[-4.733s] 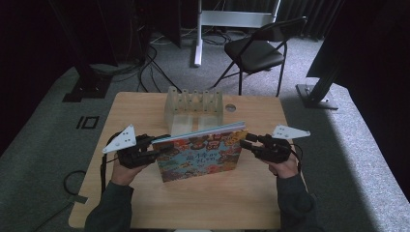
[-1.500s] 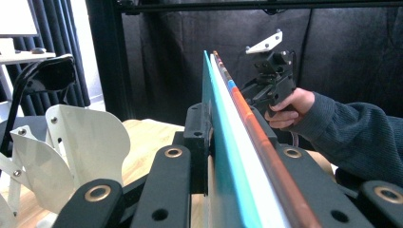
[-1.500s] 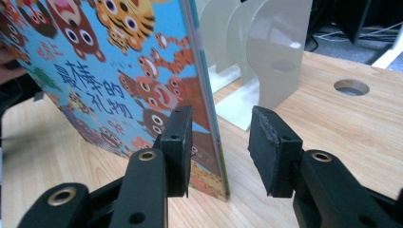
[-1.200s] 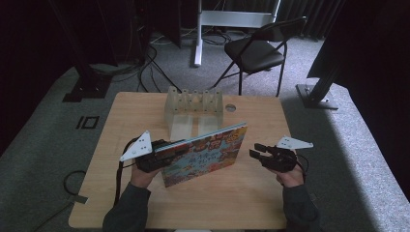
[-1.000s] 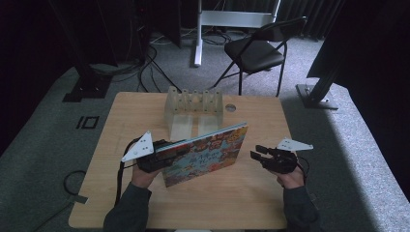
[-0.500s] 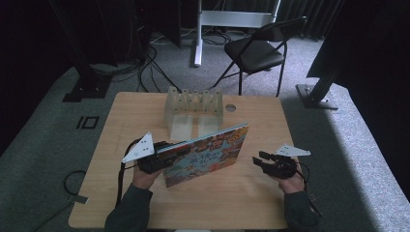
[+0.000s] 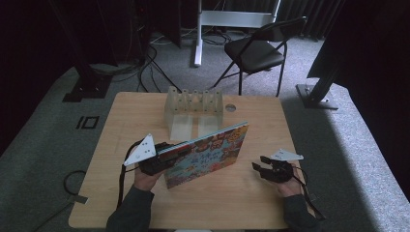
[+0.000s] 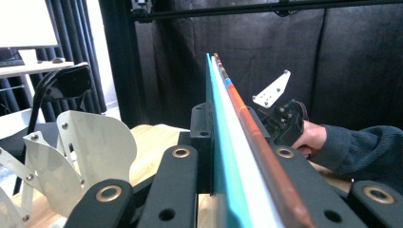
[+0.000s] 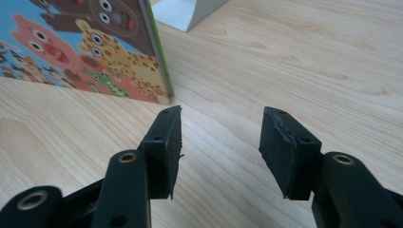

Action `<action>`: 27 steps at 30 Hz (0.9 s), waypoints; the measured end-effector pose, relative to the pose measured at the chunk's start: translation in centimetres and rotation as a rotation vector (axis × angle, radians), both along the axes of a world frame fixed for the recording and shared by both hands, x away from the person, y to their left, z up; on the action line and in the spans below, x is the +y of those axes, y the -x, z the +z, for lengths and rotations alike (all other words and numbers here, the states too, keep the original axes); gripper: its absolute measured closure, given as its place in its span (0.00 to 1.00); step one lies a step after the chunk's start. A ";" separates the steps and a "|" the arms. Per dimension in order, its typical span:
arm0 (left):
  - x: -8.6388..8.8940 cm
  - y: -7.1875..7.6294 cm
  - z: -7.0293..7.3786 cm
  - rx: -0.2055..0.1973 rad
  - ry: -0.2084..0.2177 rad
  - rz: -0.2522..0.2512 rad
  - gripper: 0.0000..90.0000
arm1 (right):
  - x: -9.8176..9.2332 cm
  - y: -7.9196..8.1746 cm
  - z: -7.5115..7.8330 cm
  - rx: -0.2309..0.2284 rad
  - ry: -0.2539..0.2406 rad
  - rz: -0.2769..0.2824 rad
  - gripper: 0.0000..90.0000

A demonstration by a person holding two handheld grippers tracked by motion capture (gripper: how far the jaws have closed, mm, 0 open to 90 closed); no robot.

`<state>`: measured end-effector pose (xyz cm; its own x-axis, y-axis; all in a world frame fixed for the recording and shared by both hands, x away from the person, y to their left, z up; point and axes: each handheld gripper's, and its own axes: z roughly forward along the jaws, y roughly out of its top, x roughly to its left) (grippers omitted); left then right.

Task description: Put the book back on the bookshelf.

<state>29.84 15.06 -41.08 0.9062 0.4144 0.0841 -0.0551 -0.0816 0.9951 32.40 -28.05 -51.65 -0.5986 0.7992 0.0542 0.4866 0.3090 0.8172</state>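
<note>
On the wooden table (image 7: 121, 121) a picture book (image 7: 208, 154) stands on its long edge, cover with cartoon animals facing the person, tilted slightly. Left gripper (image 7: 162, 157) clamps the book's left end: in the left gripper view the black jaws press both sides of the book (image 8: 228, 156), closed tight on it, teal and orange page edges running up between them. Book's lower edge sits on the table, far end pointing toward the right side.

Right gripper (image 7: 258, 170) low over the table, well apart from the book's right end, nothing held. Jaws about half open and have just been opening; right gripper view shows bare wood between the two black pads (image 9: 166, 142), with the book's corner (image 9: 95, 57) just ahead and left of the tips, not touching.

Behind the book, near the table's far edge, a pale rack (image 7: 193, 108) with upright dividers; its curved white plates (image 8: 90, 147) show at left in the left gripper view. Small round hole (image 7: 230, 107) in the table just right of the rack. Black folding chair (image 7: 256, 50) on the grey carpet beyond the table. Person's dark sleeves come in from the bottom edge.
</note>
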 end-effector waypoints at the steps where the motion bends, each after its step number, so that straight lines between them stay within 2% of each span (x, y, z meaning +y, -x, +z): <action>1: 0.0 0.0 0.0 0.000 0.000 0.001 0.89 | 0.0 0.0 -0.1 0.000 0.004 -0.005 0.53; 10: -0.2 0.3 0.0 0.000 0.002 0.015 0.89 | -0.1 -0.2 -0.9 0.013 0.037 -0.038 0.48; 18: -0.3 0.5 0.0 -0.003 -0.003 0.026 0.89 | 0.3 -0.4 -1.5 0.019 0.102 -0.054 0.45; 27: -0.2 0.8 0.0 -0.002 -0.001 0.045 0.89 | 0.4 -0.7 -2.0 0.028 0.124 -0.071 0.43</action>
<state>29.05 14.84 -41.06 0.8866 0.4545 0.0861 -0.0533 -0.0846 0.9950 33.05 -27.68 -53.70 -0.5401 0.8410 -0.0314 0.5330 0.3706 0.7606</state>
